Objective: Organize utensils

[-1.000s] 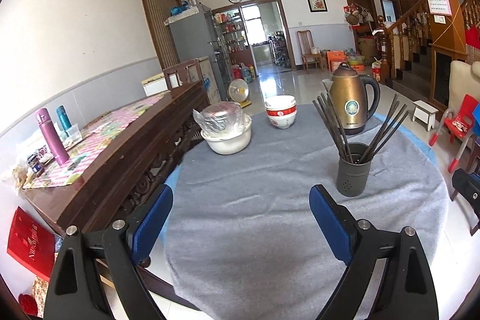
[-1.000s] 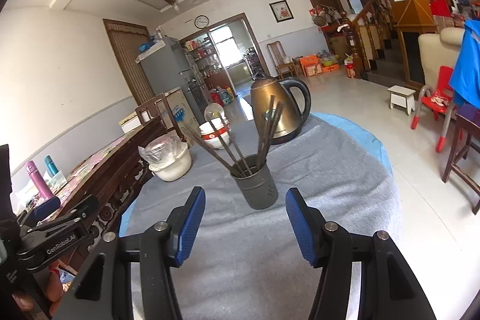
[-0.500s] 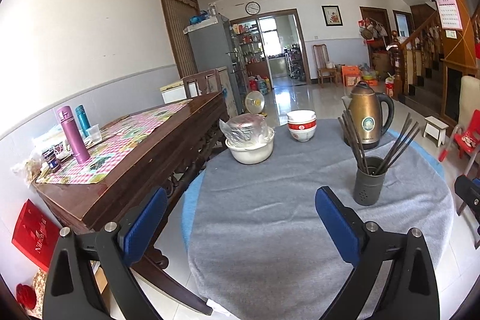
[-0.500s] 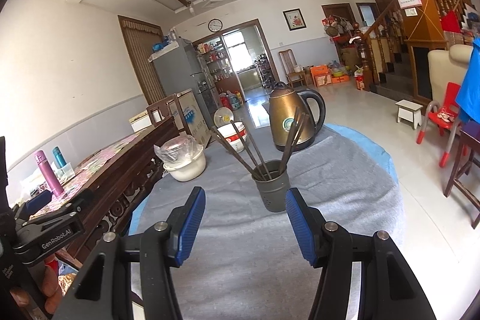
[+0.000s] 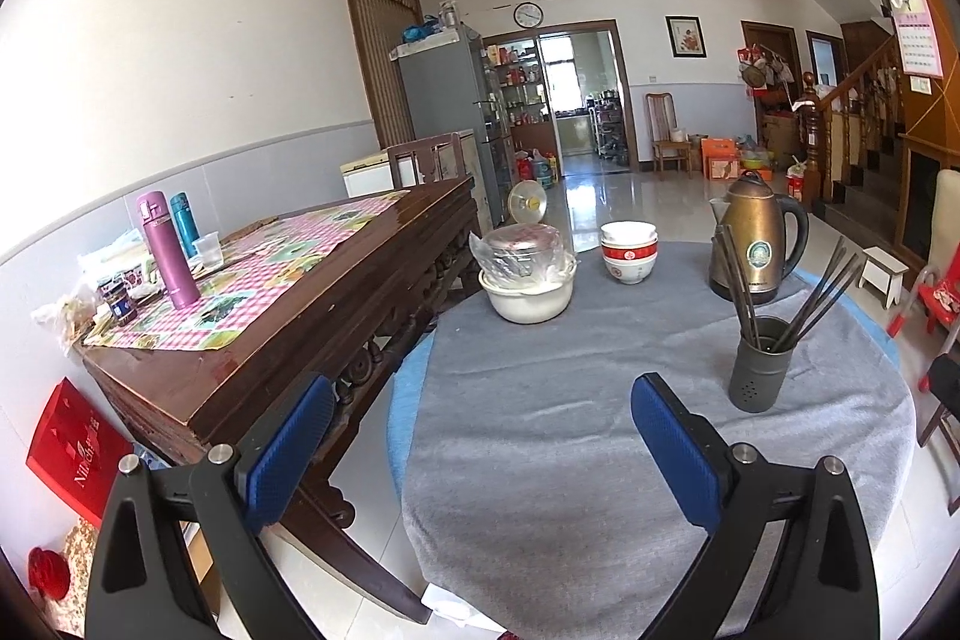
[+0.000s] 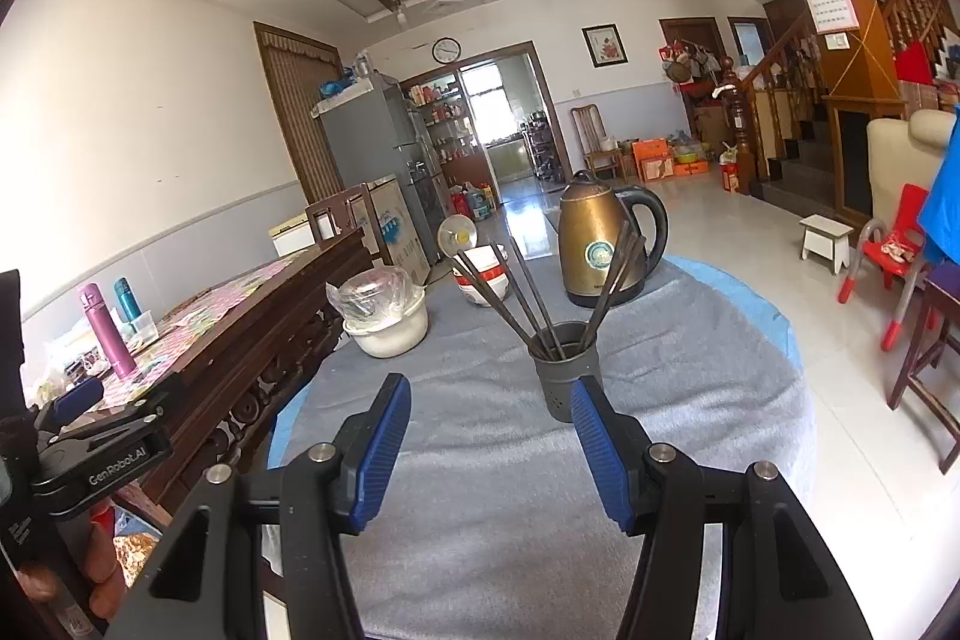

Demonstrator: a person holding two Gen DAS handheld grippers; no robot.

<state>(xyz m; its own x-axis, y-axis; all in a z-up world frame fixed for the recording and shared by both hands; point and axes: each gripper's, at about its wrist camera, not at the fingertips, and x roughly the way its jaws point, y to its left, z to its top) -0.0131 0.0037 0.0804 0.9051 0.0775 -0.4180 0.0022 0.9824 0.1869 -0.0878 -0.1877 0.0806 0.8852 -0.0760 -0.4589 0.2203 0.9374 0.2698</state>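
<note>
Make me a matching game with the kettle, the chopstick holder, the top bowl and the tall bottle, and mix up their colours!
Things:
1. kettle
2. chopstick holder
3. top bowl in the stack
4. tall bottle on the wooden side table

Colours:
A. pink-purple
B. white
C. bronze-gold with a black handle
D. dark grey

Right pairs: 1-C, 2-D, 3-B, 4-A
</note>
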